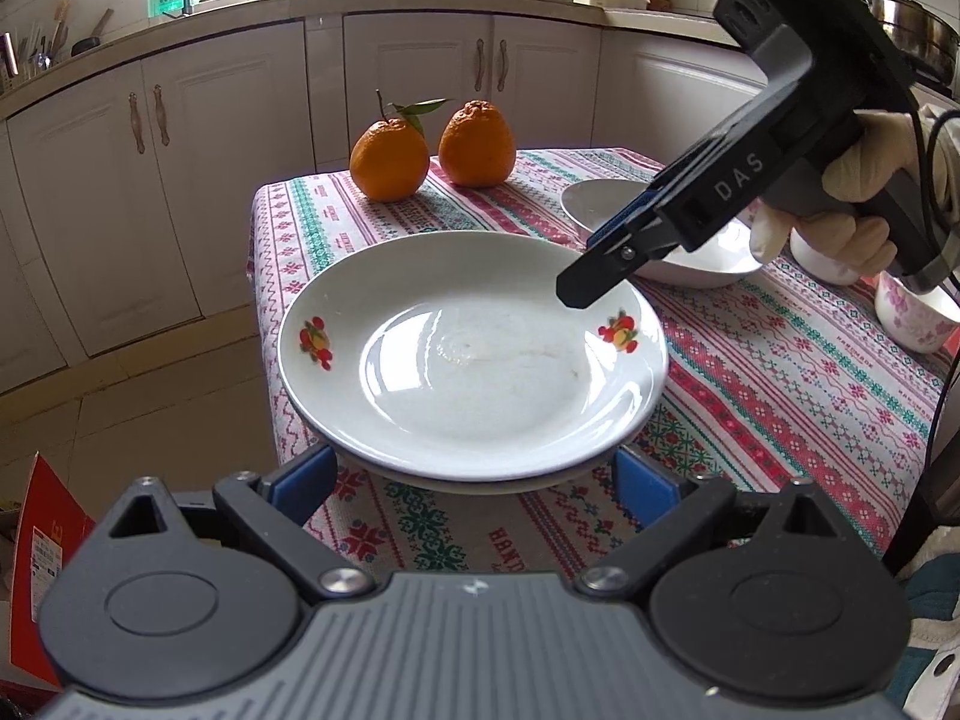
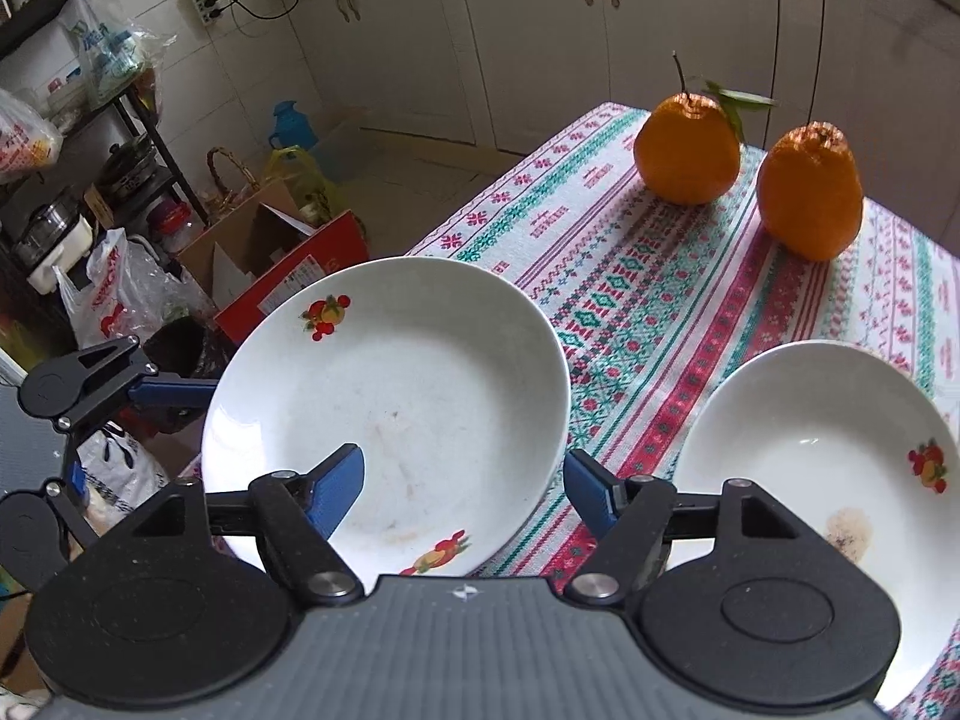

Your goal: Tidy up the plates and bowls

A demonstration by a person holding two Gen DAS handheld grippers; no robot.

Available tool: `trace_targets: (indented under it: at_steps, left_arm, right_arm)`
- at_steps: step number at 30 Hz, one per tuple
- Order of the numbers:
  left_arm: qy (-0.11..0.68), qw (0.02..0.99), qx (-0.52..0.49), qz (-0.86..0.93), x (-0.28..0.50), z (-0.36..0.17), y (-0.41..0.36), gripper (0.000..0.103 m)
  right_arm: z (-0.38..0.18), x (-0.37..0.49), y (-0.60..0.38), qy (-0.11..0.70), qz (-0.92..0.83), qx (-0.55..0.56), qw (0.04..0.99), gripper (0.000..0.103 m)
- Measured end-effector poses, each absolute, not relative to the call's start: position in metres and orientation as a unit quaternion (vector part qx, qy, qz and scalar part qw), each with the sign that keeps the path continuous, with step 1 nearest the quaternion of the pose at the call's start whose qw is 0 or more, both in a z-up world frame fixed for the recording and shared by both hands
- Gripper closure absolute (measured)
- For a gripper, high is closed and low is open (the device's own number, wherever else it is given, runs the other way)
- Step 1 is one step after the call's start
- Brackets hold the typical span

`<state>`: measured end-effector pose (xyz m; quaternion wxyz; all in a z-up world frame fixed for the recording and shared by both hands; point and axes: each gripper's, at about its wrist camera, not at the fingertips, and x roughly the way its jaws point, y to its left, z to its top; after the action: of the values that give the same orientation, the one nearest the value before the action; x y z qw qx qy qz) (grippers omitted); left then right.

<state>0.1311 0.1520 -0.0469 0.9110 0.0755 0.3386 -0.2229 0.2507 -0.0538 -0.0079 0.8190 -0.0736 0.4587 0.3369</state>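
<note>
two white fruit-print plates (image 1: 474,354) stacked near the table's (image 1: 780,372) front-left corner. left gripper (image 1: 474,480) spread wide at the stack's near edge, blue fingers (image 1: 306,480) either side – contact unclear. right gripper (image 2: 465,495) parted over the top plate's rim – grasping nothing. another plate (image 2: 822,450) just beside, to the right; two oranges (image 1: 432,147) at the far edge.

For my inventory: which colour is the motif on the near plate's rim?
Red and yellow fruit motif, clearest from the left wrist.
</note>
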Motion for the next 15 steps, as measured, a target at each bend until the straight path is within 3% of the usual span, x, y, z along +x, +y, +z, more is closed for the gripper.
trace_targets:
  at_steps: [4,10,15]
  left_arm:
    - [0.336,0.914,0.075,-0.216,0.124,-0.044,0.149,0.005]
    - [0.317,0.922,0.082,-0.205,0.109,-0.032,0.137,0.001]
    - [0.298,0.928,0.091,-0.205,0.1,-0.023,0.119,0.001]
  right_arm:
    - [0.001,0.236,-0.058,0.439,0.331,-0.079,0.832,0.007]
    - [0.015,0.196,-0.072,0.382,0.273,-0.112,0.876,0.0]
    - [0.022,0.16,-0.095,0.345,0.217,-0.111,0.906,0.0]
